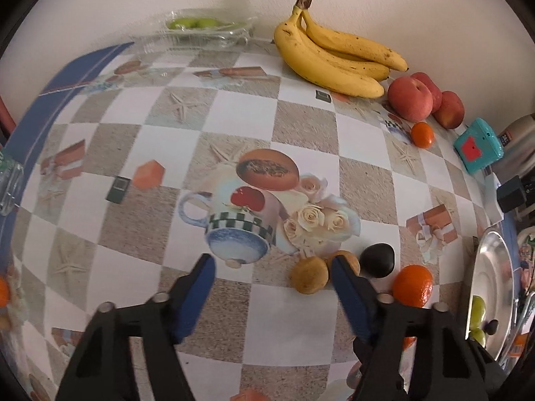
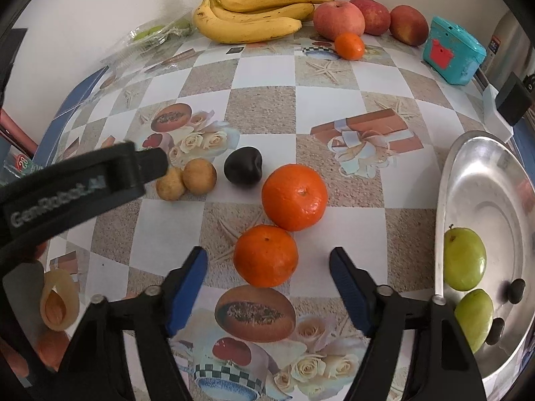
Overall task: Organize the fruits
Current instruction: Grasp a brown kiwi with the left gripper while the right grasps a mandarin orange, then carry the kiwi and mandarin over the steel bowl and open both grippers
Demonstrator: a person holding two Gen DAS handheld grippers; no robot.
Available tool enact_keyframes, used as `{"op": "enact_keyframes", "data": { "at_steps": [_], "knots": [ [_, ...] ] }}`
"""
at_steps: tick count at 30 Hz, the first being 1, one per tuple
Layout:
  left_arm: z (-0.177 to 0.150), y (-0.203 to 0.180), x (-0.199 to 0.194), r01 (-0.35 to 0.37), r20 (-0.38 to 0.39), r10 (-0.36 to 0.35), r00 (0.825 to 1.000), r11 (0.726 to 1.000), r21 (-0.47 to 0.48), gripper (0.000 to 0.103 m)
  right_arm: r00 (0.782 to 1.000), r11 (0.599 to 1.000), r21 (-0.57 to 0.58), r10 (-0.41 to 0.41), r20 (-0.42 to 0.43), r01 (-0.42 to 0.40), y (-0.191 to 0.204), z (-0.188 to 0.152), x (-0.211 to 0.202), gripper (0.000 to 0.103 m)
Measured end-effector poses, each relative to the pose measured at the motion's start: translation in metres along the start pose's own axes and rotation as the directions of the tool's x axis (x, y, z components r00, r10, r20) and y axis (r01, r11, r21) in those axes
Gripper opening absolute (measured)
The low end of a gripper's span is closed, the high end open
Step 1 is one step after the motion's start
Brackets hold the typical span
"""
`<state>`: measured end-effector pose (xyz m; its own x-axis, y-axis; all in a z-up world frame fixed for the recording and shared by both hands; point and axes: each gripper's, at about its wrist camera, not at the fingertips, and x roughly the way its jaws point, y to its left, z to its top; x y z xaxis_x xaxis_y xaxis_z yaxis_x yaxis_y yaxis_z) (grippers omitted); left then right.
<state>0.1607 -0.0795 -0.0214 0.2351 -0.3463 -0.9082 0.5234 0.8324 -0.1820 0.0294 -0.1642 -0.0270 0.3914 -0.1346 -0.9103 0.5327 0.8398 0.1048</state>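
A: What takes up the most room?

B: The surface (image 2: 264,107), covered with a checked printed cloth. At its right edge sits a metal bowl (image 2: 481,173) holding two green fruits (image 2: 464,259) and a couple of small dark ones (image 2: 516,290).

A: And along the back wall?

B: A bunch of bananas (image 2: 254,16), then three red peaches (image 2: 338,20) to its right, with a small orange (image 2: 349,46) just in front of them. A teal box (image 2: 451,55) stands further right, and a clear plastic tray (image 1: 207,31) with green fruit lies to the left.

A: Nearer the middle?

B: Two oranges (image 2: 294,197) touching each other, a dark plum (image 2: 243,165) beside them, and two small tan fruits (image 2: 199,177) side by side.

A: The tongs?

B: The right tongs (image 2: 267,260) are released, blue tips standing either side of the nearer orange (image 2: 265,255), clear of its skin. The left tongs (image 1: 272,265) are also released; one tip rests in front of a tan fruit (image 1: 309,275), nothing pinched.
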Motion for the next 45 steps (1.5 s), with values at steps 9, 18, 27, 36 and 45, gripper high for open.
{"op": "enact_keyframes", "data": {
  "at_steps": [9, 18, 27, 36, 45],
  "knots": [
    [-0.003, 0.001, 0.01, 0.126, -0.031, -0.128, 0.991, 0.99, -0.057, 0.037, 1.0, 1.0, -0.001, 0.001, 0.002, -0.001, 0.0, 0.0, 0.0, 0.042],
    [-0.002, 0.007, 0.007, 0.171, -0.03, -0.175, 0.984, 0.978, -0.117, 0.026, 1.0, 1.0, 0.016, 0.026, -0.005, -0.026, -0.002, -0.001, -0.002, 0.037],
    [0.008, 0.019, -0.022, 0.147, 0.029, -0.144, 0.989, 0.978, -0.148, 0.026, 0.997, 0.997, 0.022, 0.066, 0.043, -0.067, -0.003, 0.005, -0.029, 0.037],
    [0.008, 0.015, -0.036, 0.088, 0.026, -0.085, 0.996, 0.985, -0.148, 0.026, 0.999, 1.0, 0.013, 0.028, 0.032, -0.029, -0.004, 0.012, -0.042, 0.037],
    [0.009, 0.005, -0.052, 0.049, 0.056, -0.041, 0.998, 0.988, -0.147, 0.026, 0.999, 0.998, 0.055, 0.028, 0.033, -0.03, -0.02, 0.028, -0.053, 0.037]
  ]
}}
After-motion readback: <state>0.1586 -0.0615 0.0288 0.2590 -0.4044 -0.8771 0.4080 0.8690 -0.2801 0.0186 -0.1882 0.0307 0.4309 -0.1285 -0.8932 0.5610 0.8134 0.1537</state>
